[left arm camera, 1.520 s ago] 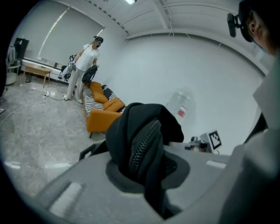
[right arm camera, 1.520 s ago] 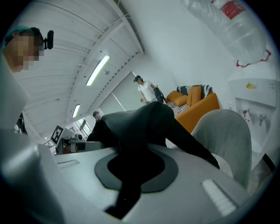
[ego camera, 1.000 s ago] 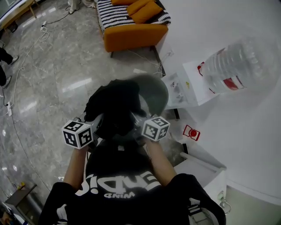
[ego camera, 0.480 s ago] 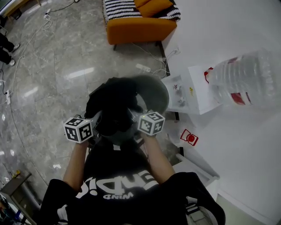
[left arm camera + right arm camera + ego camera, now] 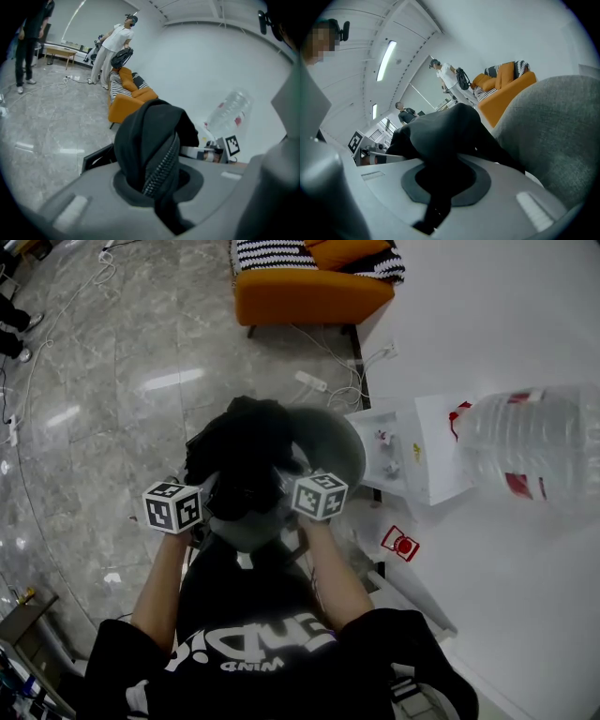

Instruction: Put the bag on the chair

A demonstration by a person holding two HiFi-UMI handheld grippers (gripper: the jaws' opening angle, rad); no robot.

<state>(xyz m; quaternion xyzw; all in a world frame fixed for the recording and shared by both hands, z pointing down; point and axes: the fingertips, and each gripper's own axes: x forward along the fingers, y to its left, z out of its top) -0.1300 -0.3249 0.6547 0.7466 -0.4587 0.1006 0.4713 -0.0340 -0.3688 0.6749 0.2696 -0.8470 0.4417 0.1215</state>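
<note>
The black bag [image 5: 239, 451] hangs bunched between both grippers, over the near rim of a round grey chair [image 5: 336, 439]. My left gripper [image 5: 201, 501] is shut on a fold of the bag with a zipper [image 5: 157, 164]. My right gripper [image 5: 287, 491] is shut on black fabric of the bag [image 5: 440, 140]. The chair's grey upholstery [image 5: 555, 140] fills the right side of the right gripper view, close beside the bag. The fingertips are buried in fabric in the head view. Each gripper's marker cube shows in the other's view, the right one [image 5: 232, 144] and the left one [image 5: 355, 139].
An orange sofa [image 5: 309, 292] with a striped blanket stands ahead on the marble floor. A white water dispenser [image 5: 422, 451] with a large bottle [image 5: 525, 442] stands against the wall at right. Cables and a power strip [image 5: 314, 381] lie near the sofa. People stand far off [image 5: 112, 44].
Both grippers keep their hold on the bag over the grey chair. The head view has drifted, so the sofa and dispenser slid toward the upper right.
</note>
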